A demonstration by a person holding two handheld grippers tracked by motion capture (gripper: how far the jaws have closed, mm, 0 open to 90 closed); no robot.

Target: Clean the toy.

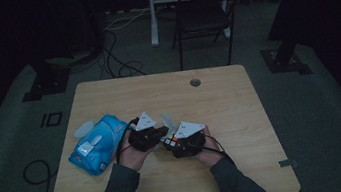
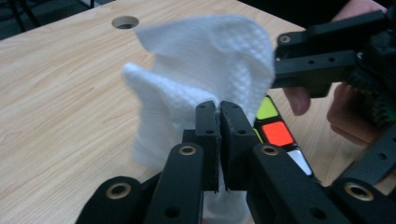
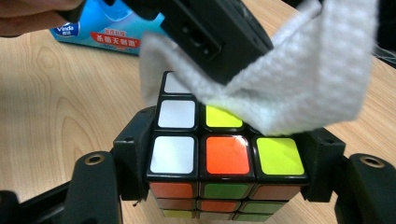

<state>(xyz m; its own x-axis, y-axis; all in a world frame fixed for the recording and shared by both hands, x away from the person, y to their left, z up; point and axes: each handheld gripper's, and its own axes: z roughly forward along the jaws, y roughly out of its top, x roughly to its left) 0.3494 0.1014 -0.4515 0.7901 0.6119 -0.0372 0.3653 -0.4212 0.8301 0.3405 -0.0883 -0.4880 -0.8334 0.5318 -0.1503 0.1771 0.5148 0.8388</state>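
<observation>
Midway through the wipe-down, you hold the puzzle cube clamped between your right gripper fingers above the worktop, while your left gripper fingers pinch a white wipe draped on its top face. Other faces look untouched. Nearby, the blue wipes pack lies closed.

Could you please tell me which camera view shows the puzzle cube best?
The right gripper view: the cube sits close up between the jaws, top stickers clear. The left gripper view shows some stickers; the high view, a small speck.
</observation>
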